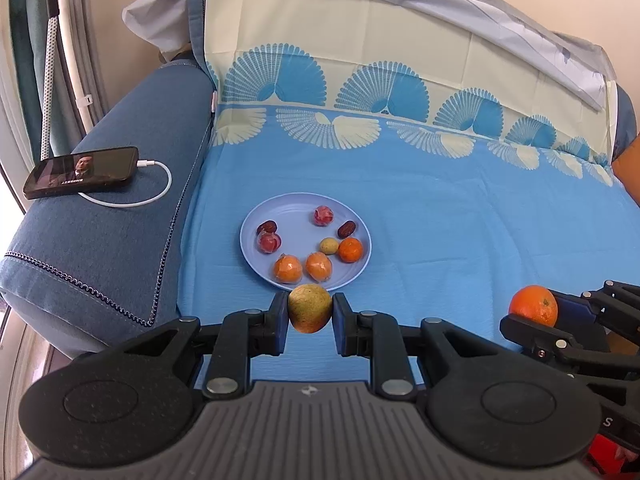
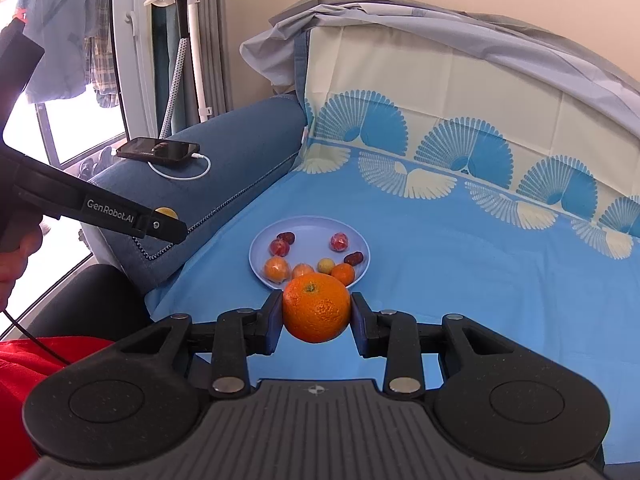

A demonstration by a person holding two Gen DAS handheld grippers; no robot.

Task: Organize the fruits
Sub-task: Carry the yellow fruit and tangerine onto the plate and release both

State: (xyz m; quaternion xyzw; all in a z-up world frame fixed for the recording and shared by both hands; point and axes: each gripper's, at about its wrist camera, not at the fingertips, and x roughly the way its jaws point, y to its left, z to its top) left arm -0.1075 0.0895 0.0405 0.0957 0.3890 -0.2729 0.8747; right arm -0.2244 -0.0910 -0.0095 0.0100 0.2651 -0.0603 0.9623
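My left gripper (image 1: 310, 314) is shut on a yellow-green pear-like fruit (image 1: 310, 307), held just in front of the near rim of a pale blue plate (image 1: 256, 222). The plate lies on the blue sheet and carries several small fruits: wrapped orange ones (image 1: 287, 269), red ones (image 1: 323, 215), dark dates (image 1: 346, 229) and a small yellow one (image 1: 328, 245). My right gripper (image 2: 317, 309) is shut on a large orange (image 2: 316, 307), near the plate (image 2: 308, 226). In the left wrist view that orange (image 1: 534, 305) shows at the right. In the right wrist view the left gripper (image 2: 164, 228) reaches in from the left.
A phone (image 1: 82, 171) on a white cable lies on the dark blue sofa arm (image 1: 132, 216) at the left. The patterned sheet (image 1: 440, 208) runs up the backrest. A garment steamer stand (image 2: 182, 44) and a window are at the far left. Red cloth (image 2: 24, 376) lies at the bottom left.
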